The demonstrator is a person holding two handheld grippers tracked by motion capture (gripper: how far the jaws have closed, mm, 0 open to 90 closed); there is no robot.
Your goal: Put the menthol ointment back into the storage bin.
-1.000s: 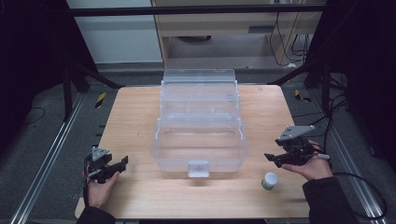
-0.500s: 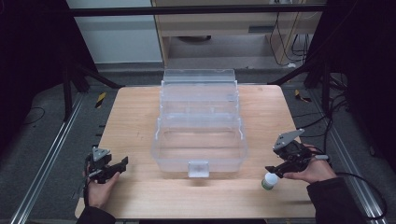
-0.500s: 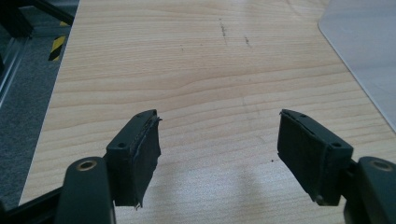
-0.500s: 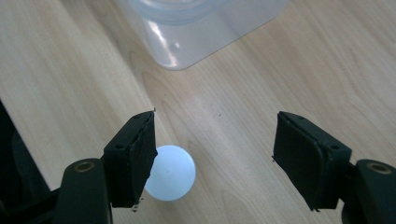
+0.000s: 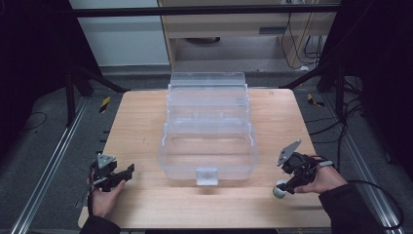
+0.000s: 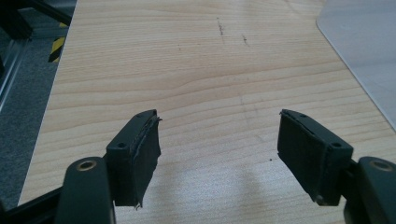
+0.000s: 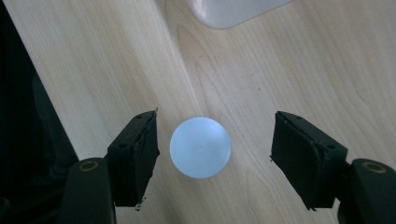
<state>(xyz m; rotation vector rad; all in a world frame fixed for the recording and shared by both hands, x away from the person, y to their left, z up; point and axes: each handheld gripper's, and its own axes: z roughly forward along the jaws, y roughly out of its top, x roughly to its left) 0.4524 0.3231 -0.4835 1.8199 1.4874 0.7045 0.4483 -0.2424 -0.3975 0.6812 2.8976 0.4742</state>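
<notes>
Wooden table (image 5: 146, 122) | white-lidded jar (image 7: 200, 147) between right gripper (image 7: 215, 154) fingers (image 7: 140, 154), untouched

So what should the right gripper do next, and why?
Probably close on the cap. The right gripper points down over it with the cap between its open jaws, gaps on both sides; the jaws have just been closing. The left gripper is open over bare table.
</notes>
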